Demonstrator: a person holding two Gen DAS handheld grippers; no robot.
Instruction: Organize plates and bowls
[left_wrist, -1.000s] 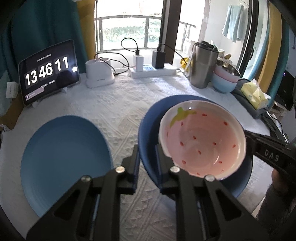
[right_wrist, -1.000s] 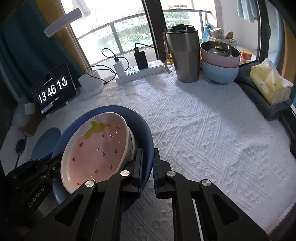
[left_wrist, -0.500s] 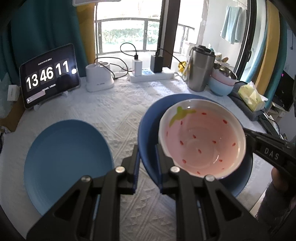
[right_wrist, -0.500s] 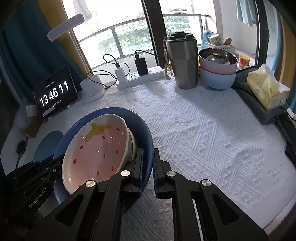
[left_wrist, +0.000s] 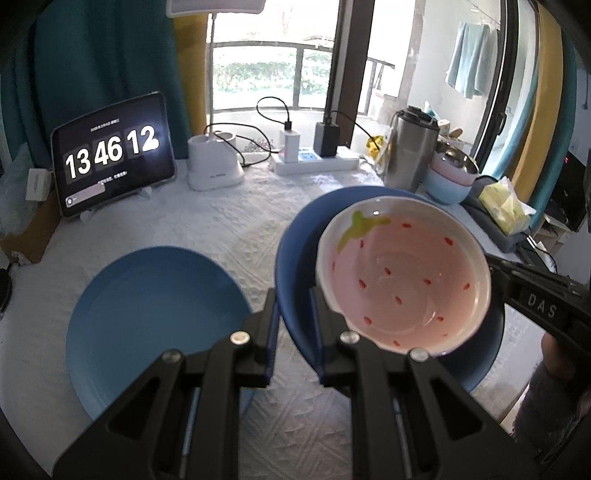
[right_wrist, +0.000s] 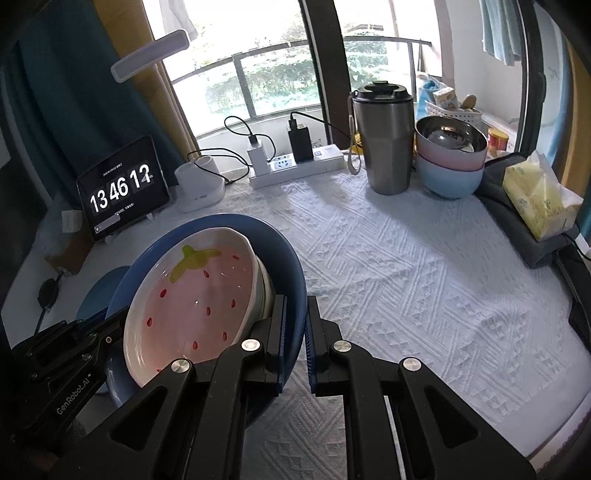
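A dark blue plate (left_wrist: 295, 258) carries a pink strawberry bowl (left_wrist: 402, 273) and is held off the table by both grippers. My left gripper (left_wrist: 293, 325) is shut on the plate's left rim. My right gripper (right_wrist: 295, 332) is shut on the plate's (right_wrist: 284, 258) right rim, with the bowl (right_wrist: 195, 295) tilted inside it. A light blue plate (left_wrist: 155, 317) lies flat on the white cloth to the left, and shows partly in the right wrist view (right_wrist: 99, 295). The right gripper's body appears at the right edge of the left wrist view.
At the back stand a tablet clock (left_wrist: 110, 151), a white lamp base (left_wrist: 214, 166), a power strip (left_wrist: 314, 162), a steel tumbler (right_wrist: 384, 144) and stacked bowls (right_wrist: 450, 158). A tissue pack (right_wrist: 539, 199) lies on a grey bag at the right edge.
Both grippers have risen with the dark blue plate and the bowl; the table looks lower and farther. The light blue plate has not moved.
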